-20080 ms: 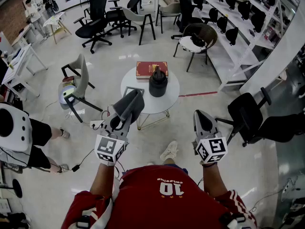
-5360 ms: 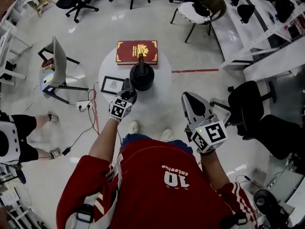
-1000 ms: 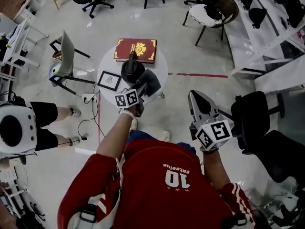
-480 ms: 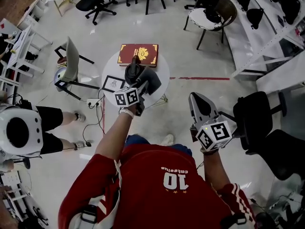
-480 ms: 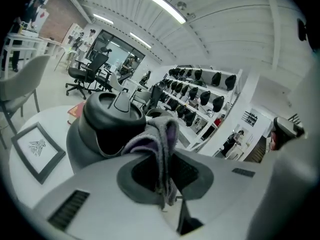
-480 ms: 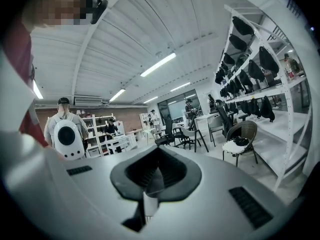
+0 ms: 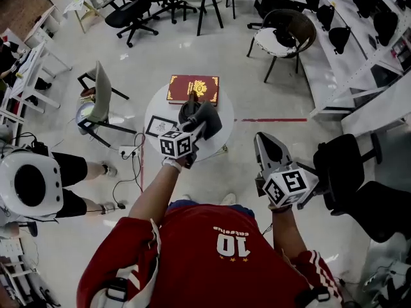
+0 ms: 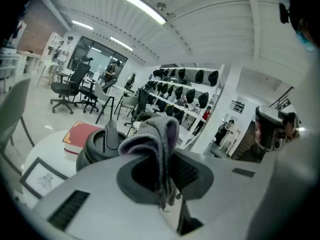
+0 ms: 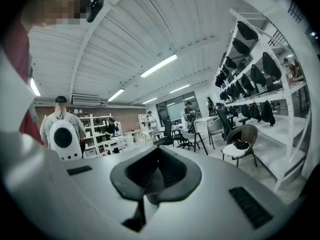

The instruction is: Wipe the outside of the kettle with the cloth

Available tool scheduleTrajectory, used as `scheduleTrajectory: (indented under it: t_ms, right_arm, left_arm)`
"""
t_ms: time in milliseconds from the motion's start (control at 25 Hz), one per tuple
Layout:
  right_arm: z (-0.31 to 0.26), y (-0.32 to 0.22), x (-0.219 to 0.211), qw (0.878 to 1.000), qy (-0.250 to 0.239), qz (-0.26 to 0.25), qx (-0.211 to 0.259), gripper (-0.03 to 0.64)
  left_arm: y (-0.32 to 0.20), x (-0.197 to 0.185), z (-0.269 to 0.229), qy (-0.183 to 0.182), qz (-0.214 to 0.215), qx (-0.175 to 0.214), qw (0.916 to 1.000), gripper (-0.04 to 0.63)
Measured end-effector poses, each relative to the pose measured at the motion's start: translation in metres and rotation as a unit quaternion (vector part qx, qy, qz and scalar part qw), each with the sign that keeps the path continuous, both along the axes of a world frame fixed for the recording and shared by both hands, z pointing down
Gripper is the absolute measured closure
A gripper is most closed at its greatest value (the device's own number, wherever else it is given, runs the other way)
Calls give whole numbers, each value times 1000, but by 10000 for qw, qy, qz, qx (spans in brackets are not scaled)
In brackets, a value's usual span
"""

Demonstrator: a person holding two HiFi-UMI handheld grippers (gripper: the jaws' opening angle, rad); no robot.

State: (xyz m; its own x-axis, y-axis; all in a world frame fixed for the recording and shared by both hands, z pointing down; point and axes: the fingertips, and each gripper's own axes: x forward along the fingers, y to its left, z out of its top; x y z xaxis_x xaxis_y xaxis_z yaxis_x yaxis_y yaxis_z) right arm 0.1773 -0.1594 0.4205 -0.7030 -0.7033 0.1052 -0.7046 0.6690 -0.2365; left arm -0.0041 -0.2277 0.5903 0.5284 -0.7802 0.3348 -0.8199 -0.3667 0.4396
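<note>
A black kettle (image 7: 188,108) stands on a small round white table (image 7: 154,111); the left gripper view shows its lid and handle (image 8: 102,144). My left gripper (image 7: 200,126) is shut on a grey cloth (image 7: 209,115), which hangs at the kettle's right side and covers part of it. In the left gripper view the folded cloth (image 8: 156,131) sticks up between the jaws, just right of the kettle. My right gripper (image 7: 262,142) hangs off the table to the right, over the floor. It is shut with nothing in it (image 9: 150,179).
A red book (image 7: 194,88) lies behind the kettle and a framed picture (image 7: 160,126) at the table's left. A grey chair (image 7: 99,98) stands left, a black one (image 7: 340,162) right. A person with a white backpack (image 7: 29,183) stands at left. Cables and a power strip (image 7: 128,151) lie on the floor.
Over the last second the left gripper keeps the cloth at the kettle's right side with only a small shift. The right gripper stays low and off the table.
</note>
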Motion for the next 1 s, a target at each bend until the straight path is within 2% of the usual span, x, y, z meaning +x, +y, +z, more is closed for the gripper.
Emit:
scheduleTrajectory:
  t_ms: [160, 360, 640, 840, 1000]
  right_arm:
    - [-10, 4, -24, 9999, 40, -22, 106, 601]
    - [-28, 16, -54, 9997, 77, -45, 246, 600]
    - [-42, 28, -88, 9992, 117, -92, 376, 600]
    - [-56, 33, -98, 9986, 133, -53, 514, 601]
    - [-68, 37, -106, 9975, 177, -43, 683, 601]
  left_arm:
    - [12, -14, -33, -363, 252, 391, 9983, 551]
    - [35, -42, -80, -776, 414, 918, 9919, 551]
    - [79, -77, -147, -1698, 604, 1609, 9704, 551]
    - [111, -88, -204, -1848, 605, 2104, 9581, 551]
    - [130, -100, -234, -1898, 459, 2370, 9517, 551]
